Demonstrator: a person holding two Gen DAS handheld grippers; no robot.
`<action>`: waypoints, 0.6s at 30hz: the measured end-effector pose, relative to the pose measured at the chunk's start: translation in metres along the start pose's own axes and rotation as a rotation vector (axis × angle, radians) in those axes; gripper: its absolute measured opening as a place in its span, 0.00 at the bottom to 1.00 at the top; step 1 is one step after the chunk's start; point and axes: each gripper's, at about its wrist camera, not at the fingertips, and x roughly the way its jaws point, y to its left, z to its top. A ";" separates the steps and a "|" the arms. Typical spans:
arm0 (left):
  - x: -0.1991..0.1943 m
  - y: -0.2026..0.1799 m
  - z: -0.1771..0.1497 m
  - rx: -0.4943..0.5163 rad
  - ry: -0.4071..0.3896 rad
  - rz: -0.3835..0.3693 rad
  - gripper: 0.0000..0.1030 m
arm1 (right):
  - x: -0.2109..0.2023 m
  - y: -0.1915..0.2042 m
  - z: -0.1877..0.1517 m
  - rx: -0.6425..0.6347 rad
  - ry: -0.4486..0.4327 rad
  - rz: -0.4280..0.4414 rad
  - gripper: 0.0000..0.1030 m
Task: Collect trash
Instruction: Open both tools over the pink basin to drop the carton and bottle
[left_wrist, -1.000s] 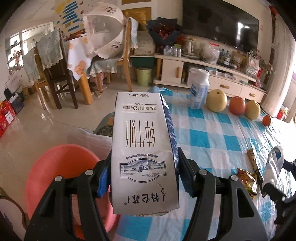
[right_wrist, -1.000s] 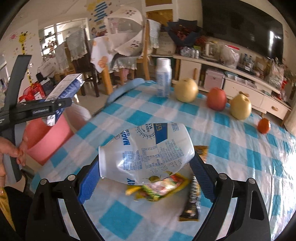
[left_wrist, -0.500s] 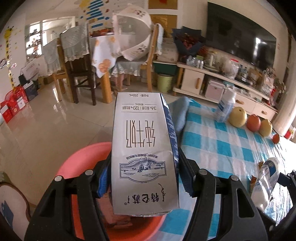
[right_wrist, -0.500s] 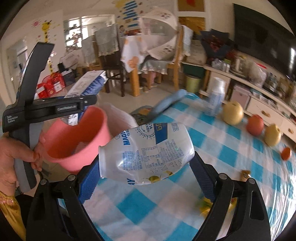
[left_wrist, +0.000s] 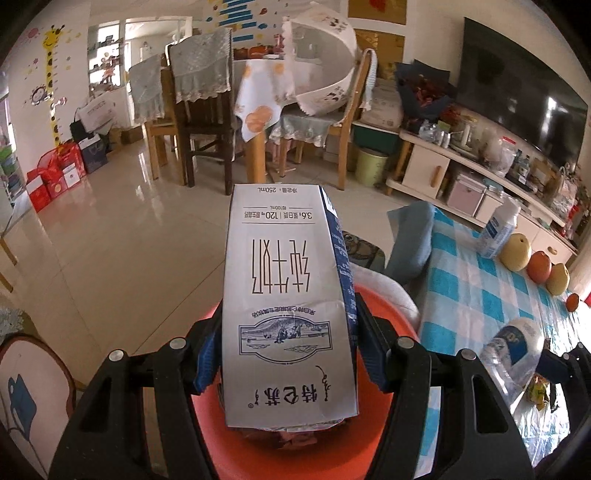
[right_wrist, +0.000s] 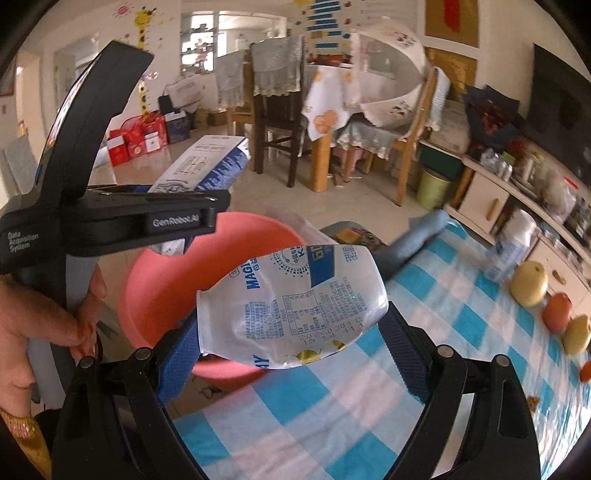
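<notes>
Left wrist view: milk carton (left_wrist: 290, 306), white w/ blue print & dark blue side, is clamped betw. the blue pads of the left tool (left_wrist: 284, 350), long axis pointing away from the camera, directly over the pink basin (left_wrist: 384, 306), which shows below & behind it. Right wrist view: crumpled plastic bottle (right_wrist: 291, 306), clear w/ blue lettering, lies crosswise betw. the blue pads of the right tool (right_wrist: 291, 332), clenched on it, squashed, hanging over the near rim of the basin and the bench edge. Same view shows the left tool from the side at upper left, carton sticking out past its fingers above the basin, a hand (right_wrist: 48, 325) wrapped round its grip. Basin sits just beside the bench (left_wrist: 480, 291), which has a blue & white check cloth. Small snack wrapper (left_wrist: 537, 391) lies on the cloth near the right tool. Far along the bench: upright white bottle (left_wrist: 498, 230), then a row of fruit (left_wrist: 537, 266), 2 pale pears w/ a red-orange one betw., a small orange further on. Folded blue cloth (left_wrist: 410, 240) rests at the bench's far corner. Beyond: tiled floor, dining chairs (left_wrist: 201, 122), TV cabinet (left_wrist: 461, 173).
</notes>
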 end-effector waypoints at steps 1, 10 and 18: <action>0.001 0.005 0.000 -0.008 0.003 0.002 0.62 | 0.004 0.005 0.003 -0.016 0.003 0.002 0.87; 0.010 0.022 0.000 -0.029 0.031 0.038 0.63 | 0.044 0.042 0.001 -0.157 0.070 -0.013 0.88; 0.013 0.024 0.003 -0.035 0.035 0.094 0.85 | 0.045 0.030 -0.012 -0.099 0.085 -0.029 0.91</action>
